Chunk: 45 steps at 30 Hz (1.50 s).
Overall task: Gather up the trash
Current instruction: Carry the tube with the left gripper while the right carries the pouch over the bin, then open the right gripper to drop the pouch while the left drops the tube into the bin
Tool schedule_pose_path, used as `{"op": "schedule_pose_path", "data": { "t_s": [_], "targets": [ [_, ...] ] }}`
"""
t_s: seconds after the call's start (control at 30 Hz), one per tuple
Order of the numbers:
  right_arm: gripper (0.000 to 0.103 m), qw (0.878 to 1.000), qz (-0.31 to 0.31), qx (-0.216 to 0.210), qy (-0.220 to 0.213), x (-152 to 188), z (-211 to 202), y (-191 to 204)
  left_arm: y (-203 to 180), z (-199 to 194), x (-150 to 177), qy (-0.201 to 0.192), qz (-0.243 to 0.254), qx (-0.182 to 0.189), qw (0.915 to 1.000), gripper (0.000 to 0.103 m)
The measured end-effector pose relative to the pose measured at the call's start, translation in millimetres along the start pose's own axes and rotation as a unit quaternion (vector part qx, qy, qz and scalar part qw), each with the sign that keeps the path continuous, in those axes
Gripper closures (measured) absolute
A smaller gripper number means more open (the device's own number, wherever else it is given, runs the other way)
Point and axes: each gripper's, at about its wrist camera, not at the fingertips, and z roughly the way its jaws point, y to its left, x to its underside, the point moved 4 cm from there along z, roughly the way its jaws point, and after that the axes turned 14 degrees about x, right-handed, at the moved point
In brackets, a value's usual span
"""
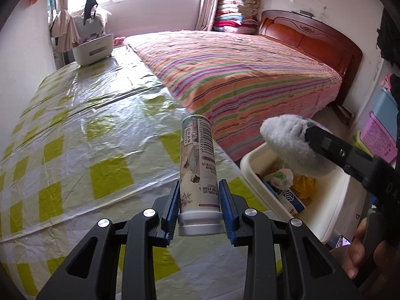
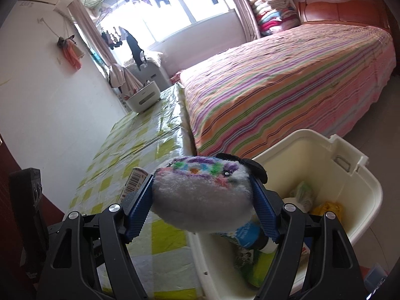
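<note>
My left gripper (image 1: 199, 195) is shut on a printed bottle (image 1: 197, 165) with a white cap, held above the checked table cover (image 1: 75, 137). My right gripper (image 2: 202, 195) is shut on a grey fluffy toy (image 2: 200, 195) with coloured stitching, held above the near rim of a cream bin (image 2: 350, 175). In the left wrist view the toy (image 1: 287, 142) and right gripper (image 1: 310, 137) hang over the bin (image 1: 252, 157). The bin holds trash: a yellow wad (image 1: 303, 185), a white bag (image 1: 280, 177), a blue-and-white carton (image 1: 291, 200).
A striped bed (image 1: 237, 75) with a wooden headboard (image 1: 312, 37) lies beyond the table. A white basket (image 1: 93, 48) stands at the table's far end. Folded quilts (image 1: 237, 7) are stacked by the window. Pink and blue crates (image 1: 380, 135) stand at right.
</note>
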Motion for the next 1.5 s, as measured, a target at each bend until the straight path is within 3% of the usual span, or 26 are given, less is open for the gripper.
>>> {"op": "schedule_pose_path", "data": {
  "t_s": [1.03, 1.27, 1.5],
  "targets": [
    [0.028, 0.988, 0.090, 0.114, -0.058, -14.1, -20.3, -98.3, -50.9, 28.0, -1.4, 0.018, 0.029, 0.032, 0.9989, 0.073],
    [0.021, 0.981, 0.119, 0.139, -0.059, -12.4, -21.6, -117.5, -59.3, 32.5, -2.2, 0.023, 0.035, 0.036, 0.9985, 0.073],
    [0.021, 0.979, 0.144, 0.122, -0.072, -15.9, -27.3, -116.0, -65.3, 38.4, -1.6, 0.028, 0.038, 0.038, 0.9982, 0.073]
  ]
}}
